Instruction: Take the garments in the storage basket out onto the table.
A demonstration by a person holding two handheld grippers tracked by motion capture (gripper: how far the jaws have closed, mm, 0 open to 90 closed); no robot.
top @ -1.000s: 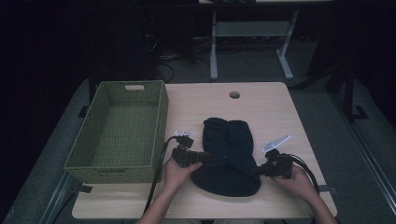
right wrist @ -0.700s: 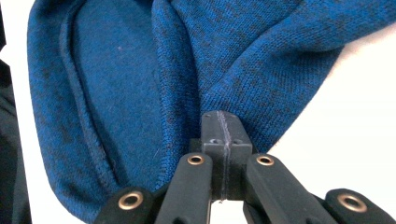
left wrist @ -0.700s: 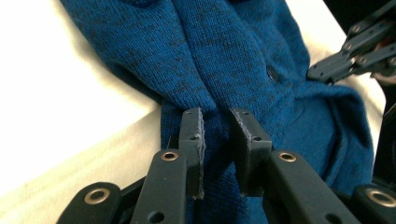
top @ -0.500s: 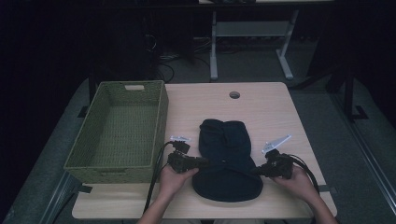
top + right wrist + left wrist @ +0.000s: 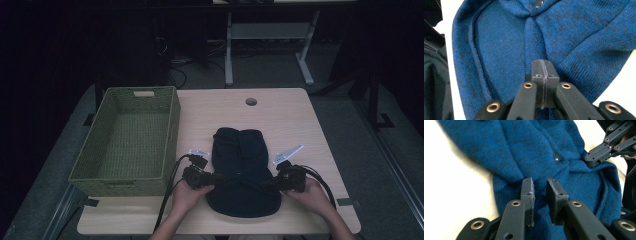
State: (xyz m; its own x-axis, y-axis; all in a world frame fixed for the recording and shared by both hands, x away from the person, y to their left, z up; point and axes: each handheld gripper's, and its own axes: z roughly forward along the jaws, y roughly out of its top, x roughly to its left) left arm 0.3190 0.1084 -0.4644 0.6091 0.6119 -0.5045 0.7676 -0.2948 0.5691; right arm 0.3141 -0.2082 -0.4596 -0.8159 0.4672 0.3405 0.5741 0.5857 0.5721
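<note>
Compared with one second ago, the blue knitted garment (image 5: pixel 243 170) has drawn in: its lower part, which then spread toward the right near corner of the table (image 5: pixel 310 120), now lies gathered into a rounder lobe, and the upper part reads narrower and more squared. Both hands have kept roughly where they were at its waist. Judgement: a fold is being consolidated, and the garment is being shaped into a compact bundle, probably for the green woven basket (image 5: pixel 100 157) standing empty along the left edge. The garment lies at the middle of the table toward the near edge, just beside the basket and apart from it. Left gripper (image 5: pixel 539 188): jaws stand a narrow gap apart over the fabric at the waist fold; cloth lies beneath and behind them, but the pads do not visibly press on it. Right gripper (image 5: pixel 543 65): jaws pressed fully together, pinching a ridge of the knit that runs up toward a metal snap (image 5: pixel 538 3).
</note>
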